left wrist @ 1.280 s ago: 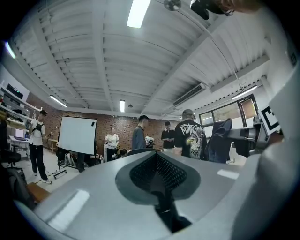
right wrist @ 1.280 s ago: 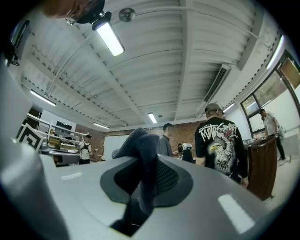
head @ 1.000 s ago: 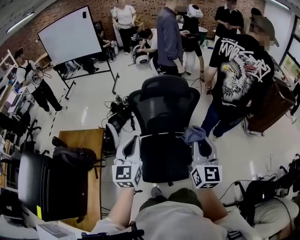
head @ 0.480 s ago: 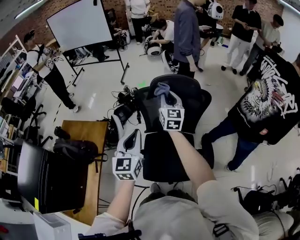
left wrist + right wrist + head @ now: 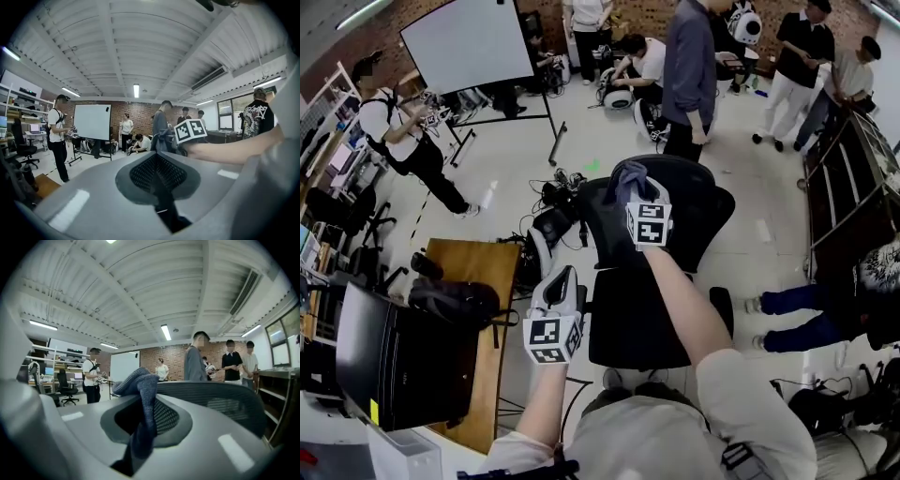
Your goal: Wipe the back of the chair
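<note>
The black mesh office chair [image 5: 689,220] stands in front of me with its back's top edge [image 5: 220,399] facing me. My right gripper [image 5: 634,190] is shut on a blue-grey cloth [image 5: 628,175] and holds it at the top left part of the chair back. In the right gripper view the cloth [image 5: 139,394] bulges out between the jaws, right by the mesh rim. My left gripper [image 5: 562,279] hovers low beside the left side of the seat [image 5: 633,323], shut with nothing in it. The left gripper view shows the right gripper's marker cube [image 5: 190,131] and the cloth [image 5: 161,138].
A wooden table [image 5: 478,272] at the left holds a black bag [image 5: 450,302] and a black case [image 5: 389,366]. Cables and gear [image 5: 551,202] lie on the floor by the chair. A whiteboard [image 5: 469,42] and several people stand beyond; a person's legs [image 5: 806,317] are at the right.
My right gripper rose with the cloth from beside the seat's right side to the top of the chair back. The person in the printed black T-shirt moved off right. The left gripper barely moved.
</note>
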`<state>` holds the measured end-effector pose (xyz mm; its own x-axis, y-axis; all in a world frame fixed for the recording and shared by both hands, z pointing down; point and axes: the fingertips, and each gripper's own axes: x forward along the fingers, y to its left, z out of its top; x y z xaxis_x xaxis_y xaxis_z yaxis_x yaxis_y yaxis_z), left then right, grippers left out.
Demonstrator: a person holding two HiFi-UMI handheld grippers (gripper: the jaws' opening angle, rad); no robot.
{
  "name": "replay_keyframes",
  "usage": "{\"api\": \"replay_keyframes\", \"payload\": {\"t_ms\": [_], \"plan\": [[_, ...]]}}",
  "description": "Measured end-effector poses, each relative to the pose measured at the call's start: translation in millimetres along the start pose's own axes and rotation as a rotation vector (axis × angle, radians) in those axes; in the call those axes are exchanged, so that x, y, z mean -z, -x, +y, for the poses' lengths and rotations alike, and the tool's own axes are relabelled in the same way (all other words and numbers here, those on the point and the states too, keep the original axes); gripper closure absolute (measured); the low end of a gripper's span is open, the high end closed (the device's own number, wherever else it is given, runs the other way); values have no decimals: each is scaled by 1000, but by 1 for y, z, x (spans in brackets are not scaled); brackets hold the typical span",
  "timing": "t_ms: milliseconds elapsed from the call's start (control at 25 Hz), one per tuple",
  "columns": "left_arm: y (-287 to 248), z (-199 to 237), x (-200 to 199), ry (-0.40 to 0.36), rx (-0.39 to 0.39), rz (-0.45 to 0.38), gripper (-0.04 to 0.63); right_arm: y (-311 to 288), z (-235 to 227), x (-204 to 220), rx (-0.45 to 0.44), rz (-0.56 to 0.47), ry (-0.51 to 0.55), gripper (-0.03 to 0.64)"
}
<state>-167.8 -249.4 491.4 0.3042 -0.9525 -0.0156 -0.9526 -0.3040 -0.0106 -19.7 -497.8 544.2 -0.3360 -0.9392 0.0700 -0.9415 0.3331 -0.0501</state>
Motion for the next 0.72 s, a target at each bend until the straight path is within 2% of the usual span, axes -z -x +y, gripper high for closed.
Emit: {"api": "replay_keyframes", "payload": {"t_ms": [240, 320, 400, 560, 640, 720], "plan": [[-13, 2, 3, 18, 67, -20, 538, 55, -125, 13, 227, 10, -16, 569], [-20, -4, 10, 21, 94, -17, 538, 71, -151, 22, 273, 20, -19, 569], [-27, -15, 15, 19, 121, -13, 538, 79, -161, 28, 279, 21, -7, 569], [-41, -36, 9, 9, 157, -16, 538, 89, -141, 16, 227, -21, -24, 569], [-40, -34, 4, 12, 150, -19, 538, 92, -94, 10, 146, -58, -6, 569], [-34, -24, 2, 20, 131, -13, 538, 79, -30, 22, 47, -57, 21, 569]]}}
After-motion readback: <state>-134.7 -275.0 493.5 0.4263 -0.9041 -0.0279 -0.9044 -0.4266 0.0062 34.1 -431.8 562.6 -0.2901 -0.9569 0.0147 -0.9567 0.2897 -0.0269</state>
